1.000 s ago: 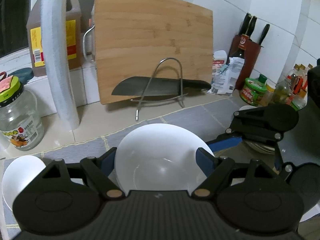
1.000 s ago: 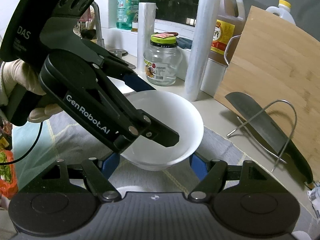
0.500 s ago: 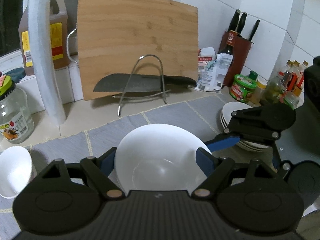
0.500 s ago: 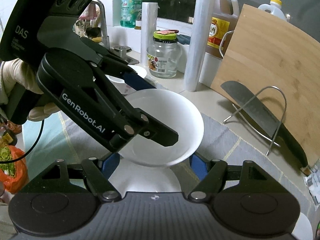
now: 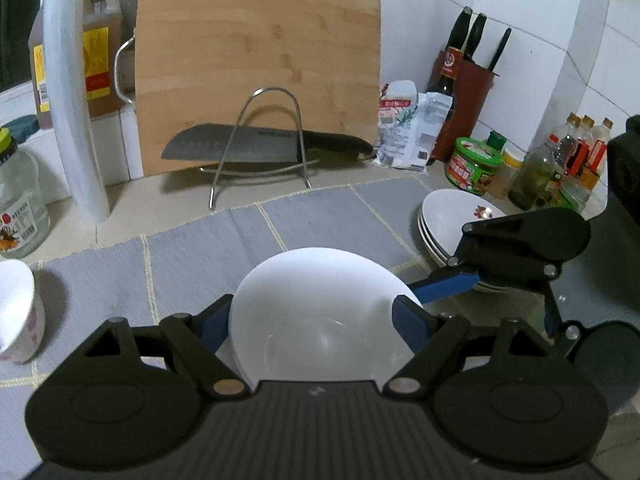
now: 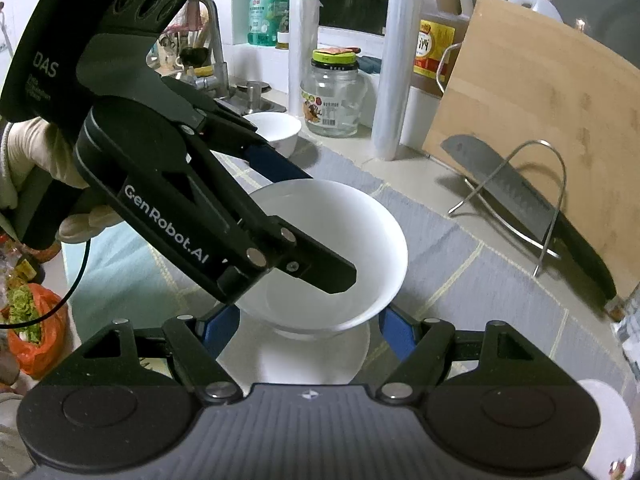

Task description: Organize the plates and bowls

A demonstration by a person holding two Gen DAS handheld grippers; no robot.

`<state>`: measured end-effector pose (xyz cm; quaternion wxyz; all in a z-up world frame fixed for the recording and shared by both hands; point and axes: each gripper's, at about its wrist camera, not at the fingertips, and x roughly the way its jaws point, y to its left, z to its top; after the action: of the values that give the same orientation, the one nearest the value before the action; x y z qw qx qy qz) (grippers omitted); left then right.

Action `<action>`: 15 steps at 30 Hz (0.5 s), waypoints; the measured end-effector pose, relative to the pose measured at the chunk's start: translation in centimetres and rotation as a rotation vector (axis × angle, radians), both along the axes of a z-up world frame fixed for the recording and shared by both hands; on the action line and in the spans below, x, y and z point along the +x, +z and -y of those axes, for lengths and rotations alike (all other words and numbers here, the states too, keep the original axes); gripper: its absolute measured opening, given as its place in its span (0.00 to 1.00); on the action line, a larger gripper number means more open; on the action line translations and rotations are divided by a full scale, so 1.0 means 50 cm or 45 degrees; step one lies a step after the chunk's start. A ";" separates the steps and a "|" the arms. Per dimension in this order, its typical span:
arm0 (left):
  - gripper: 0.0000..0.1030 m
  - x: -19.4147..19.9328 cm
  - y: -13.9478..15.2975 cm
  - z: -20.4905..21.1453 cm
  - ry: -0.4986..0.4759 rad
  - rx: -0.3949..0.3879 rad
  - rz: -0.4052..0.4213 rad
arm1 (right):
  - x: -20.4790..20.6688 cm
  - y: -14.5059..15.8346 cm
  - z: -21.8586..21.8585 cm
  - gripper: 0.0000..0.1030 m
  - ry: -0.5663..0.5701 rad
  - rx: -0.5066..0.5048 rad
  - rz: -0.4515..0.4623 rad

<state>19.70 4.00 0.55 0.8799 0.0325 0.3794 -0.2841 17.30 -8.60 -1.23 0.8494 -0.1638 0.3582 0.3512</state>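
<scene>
The left gripper [image 5: 312,312] had its fingers spread wide and clasped round the outer wall of the white bowl [image 5: 320,344], one blue pad at nine o'clock on it and the other at three, with the bowl carried upright and clear of the grey mat [image 5: 320,216]. From the right wrist view the tool slanted down from ten o'clock, the gloved hand [image 6: 24,160] gripping its handle high at the left. The right gripper [image 6: 308,322] lay low and level just under the bowl, fingers also wide, on either side of a second white dish [image 6: 304,360]. I could not tell whether they pressed on it or only flanked it. To my eye the step was nesting the bowl into that lower dish, and doing it well would mean keeping the rim level, centring it over the dish, lowering straight down and letting go only once it sat. A tilt would likely chip an edge or make it skate. A stack of plates [image 5: 452,216] sat near, at two o'clock from the bowl, and a small bowl [image 5: 16,312] well apart at nine o'clock. Beyond the mat, a knife [image 5: 240,148] rested in a wire stand at twelve o'clock, with a cutting board [image 5: 256,60] leaning behind it.
</scene>
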 end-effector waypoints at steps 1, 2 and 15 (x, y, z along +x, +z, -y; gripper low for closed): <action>0.81 -0.003 -0.003 0.002 0.001 -0.001 -0.008 | -0.003 -0.002 0.003 0.78 0.000 0.003 -0.009; 0.81 -0.006 -0.007 0.004 0.002 0.000 -0.015 | -0.005 -0.004 0.005 0.78 0.001 0.006 -0.017; 0.81 -0.028 -0.031 0.012 0.019 -0.003 -0.063 | -0.027 -0.014 0.015 0.78 0.013 0.010 -0.049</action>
<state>18.30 3.42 -1.00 0.8725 0.0217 0.4008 -0.2785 15.95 -9.33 -1.93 0.8412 -0.1555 0.3724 0.3600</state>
